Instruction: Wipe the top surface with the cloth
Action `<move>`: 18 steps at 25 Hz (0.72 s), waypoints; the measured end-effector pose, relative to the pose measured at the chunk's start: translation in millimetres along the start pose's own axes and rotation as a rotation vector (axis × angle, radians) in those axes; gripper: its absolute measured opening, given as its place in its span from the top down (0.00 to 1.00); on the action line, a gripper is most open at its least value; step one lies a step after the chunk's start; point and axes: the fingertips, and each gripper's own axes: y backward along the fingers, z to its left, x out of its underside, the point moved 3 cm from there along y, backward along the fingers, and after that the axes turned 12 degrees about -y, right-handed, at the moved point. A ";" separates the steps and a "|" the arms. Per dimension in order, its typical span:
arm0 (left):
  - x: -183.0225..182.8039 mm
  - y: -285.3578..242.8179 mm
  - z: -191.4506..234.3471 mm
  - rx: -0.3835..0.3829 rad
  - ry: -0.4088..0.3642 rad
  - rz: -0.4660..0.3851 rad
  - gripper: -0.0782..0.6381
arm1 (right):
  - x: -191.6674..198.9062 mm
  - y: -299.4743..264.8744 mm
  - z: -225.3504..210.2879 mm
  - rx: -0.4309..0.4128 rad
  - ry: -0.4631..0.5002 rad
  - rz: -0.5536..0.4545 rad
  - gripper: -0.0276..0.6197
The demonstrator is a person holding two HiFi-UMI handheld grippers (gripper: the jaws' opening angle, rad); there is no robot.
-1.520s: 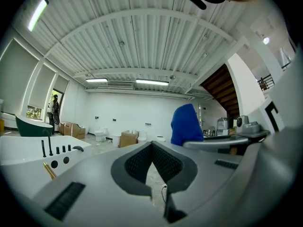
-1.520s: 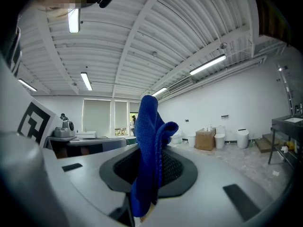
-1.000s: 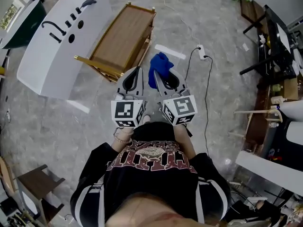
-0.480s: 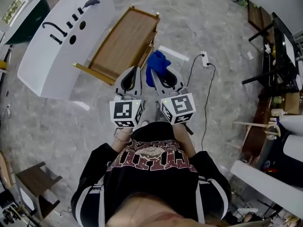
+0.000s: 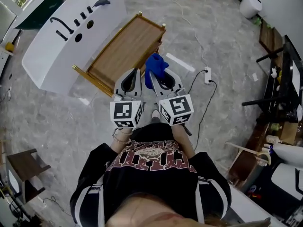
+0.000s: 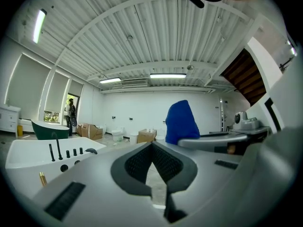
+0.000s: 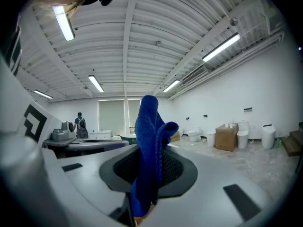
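In the head view a wooden-topped table point(image 5: 124, 48) with gold legs stands on the grey floor just ahead of both grippers. My right gripper point(image 5: 151, 73) is shut on a blue cloth point(image 5: 155, 64), which sticks out past its tips by the table's near right corner. In the right gripper view the blue cloth point(image 7: 149, 141) stands upright, pinched between the jaws of the right gripper point(image 7: 143, 151). My left gripper point(image 5: 134, 72) sits close beside it, shut with nothing in it. The left gripper view shows the left gripper point(image 6: 151, 148) with its jaws meeting at the tips, and the blue cloth point(image 6: 182, 122) to the right.
A white basin unit point(image 5: 71, 30) with black taps lies left of the table. A power strip point(image 5: 207, 74) with a black cable and a white strip point(image 5: 180, 62) lie on the floor at right. A small brown stool point(image 5: 21, 167) is lower left. A person point(image 6: 71, 113) stands far off.
The table and basin unit have drawn nearer in the head view. Both grippers, still side by side, now reach the table's near edge, and the cloth stays pinched in the right one.
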 end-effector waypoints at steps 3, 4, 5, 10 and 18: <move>-2.8 -11.8 -4.7 -0.048 0.006 -0.001 0.82 | -4.8 -6.2 -11.9 -0.054 0.014 0.021 0.82; -3.3 -14.2 -5.7 -0.065 0.008 -0.001 0.82 | -5.8 -8.2 -14.4 -0.072 0.017 0.026 0.82; -3.4 -16.1 -6.3 -0.079 0.009 0.000 0.82 | -6.5 -10.0 -16.6 -0.088 0.019 0.031 0.82; 0.0 -19.1 -4.7 -0.129 0.021 0.014 0.82 | -5.8 -17.5 -23.4 -0.129 0.020 0.046 0.82; 0.7 -26.2 9.1 -0.157 0.019 0.025 0.82 | -7.1 -31.7 -26.8 -0.142 0.000 0.050 0.82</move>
